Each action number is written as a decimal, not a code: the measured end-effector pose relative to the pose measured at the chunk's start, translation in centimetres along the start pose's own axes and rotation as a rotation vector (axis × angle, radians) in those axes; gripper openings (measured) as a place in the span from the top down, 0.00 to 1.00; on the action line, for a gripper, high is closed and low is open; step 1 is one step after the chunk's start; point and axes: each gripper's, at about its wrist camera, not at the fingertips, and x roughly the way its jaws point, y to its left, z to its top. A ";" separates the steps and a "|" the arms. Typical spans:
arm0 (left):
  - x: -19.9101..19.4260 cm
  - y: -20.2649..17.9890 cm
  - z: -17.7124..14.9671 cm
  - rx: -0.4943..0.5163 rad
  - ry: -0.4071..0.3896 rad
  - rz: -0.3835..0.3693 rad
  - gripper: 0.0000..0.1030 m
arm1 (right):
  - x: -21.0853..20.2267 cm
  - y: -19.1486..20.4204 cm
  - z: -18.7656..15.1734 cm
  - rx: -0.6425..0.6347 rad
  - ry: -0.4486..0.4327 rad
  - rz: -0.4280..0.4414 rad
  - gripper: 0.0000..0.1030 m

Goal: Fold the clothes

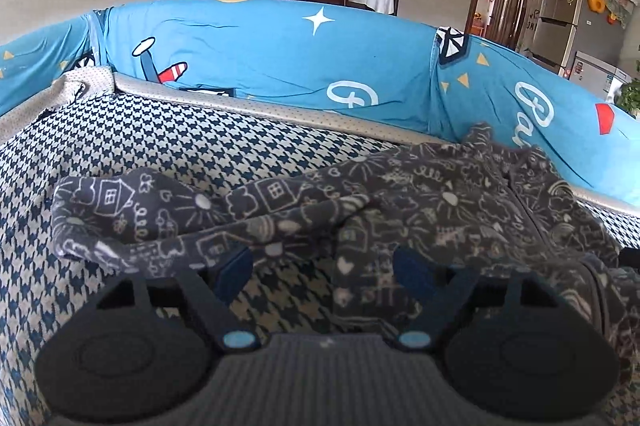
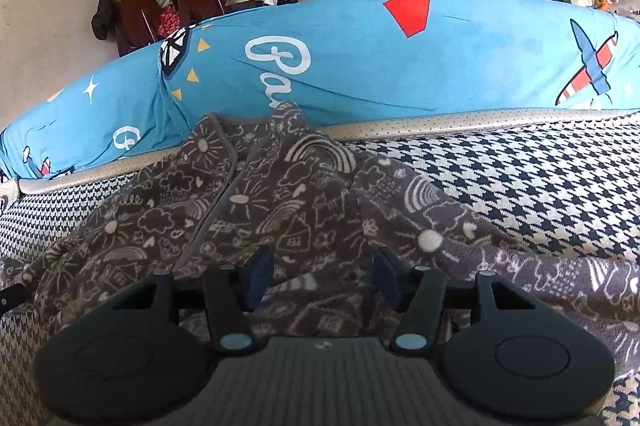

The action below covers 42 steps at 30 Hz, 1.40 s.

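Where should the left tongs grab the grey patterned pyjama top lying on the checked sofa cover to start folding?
Probably the sleeve of the pyjama top, at its cuff end stretched out to the left. It lies flat and free on the checked sofa cover, away from the bunched body. The open left tongs could come low from the front and pinch its near edge.

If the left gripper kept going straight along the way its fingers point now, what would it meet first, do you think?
Most likely the grey patterned garment, whose sleeve crosses just ahead of the open left gripper; depth is hard to judge.
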 end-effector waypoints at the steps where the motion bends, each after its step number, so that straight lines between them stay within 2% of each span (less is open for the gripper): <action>1: 0.1 -0.1 0.0 0.003 0.001 -0.003 0.20 | 0.0 -0.5 0.3 0.009 -0.006 -0.010 0.46; 8: 0.8 -1.0 0.5 -0.010 -0.002 -0.010 0.17 | 0.9 -5.2 2.3 0.186 -0.039 -0.083 0.46; 11: 0.9 -1.6 0.4 -0.010 0.003 -0.029 0.16 | 1.6 -6.1 2.8 0.210 -0.060 -0.092 0.46; 18: 1.2 -2.7 0.0 0.027 0.015 -0.048 0.14 | 4.5 -5.3 3.7 0.122 -0.041 -0.045 0.46; 25: 1.9 -2.7 0.0 0.001 0.056 -0.071 0.14 | 7.6 -4.0 4.0 -0.052 -0.013 -0.064 0.46; 29: 2.1 -2.9 0.0 -0.001 0.063 -0.081 0.14 | 8.9 -4.7 4.5 -0.032 -0.011 -0.066 0.45; 31: 2.2 -3.0 -0.1 0.001 0.070 -0.081 0.14 | 9.6 -5.1 4.6 -0.010 0.004 -0.058 0.40; 35: 2.5 -3.3 -0.3 0.003 0.083 -0.081 0.14 | 10.5 -5.5 4.4 0.002 0.018 -0.051 0.40; 36: 2.6 -3.3 -0.4 0.004 0.086 -0.081 0.14 | 10.5 -5.5 4.4 0.002 0.016 -0.053 0.45; 37: 2.7 -3.4 -0.4 0.004 0.089 -0.081 0.14 | 10.5 -5.4 4.3 0.002 0.015 -0.054 0.57; 40: 2.8 -3.6 -0.5 0.010 0.092 -0.078 0.13 | 10.6 -5.4 4.3 -0.005 0.009 -0.059 0.76; 42: 2.9 -3.7 -0.6 0.016 0.090 -0.075 0.12 | 10.6 -5.4 4.4 -0.007 0.005 -0.054 0.85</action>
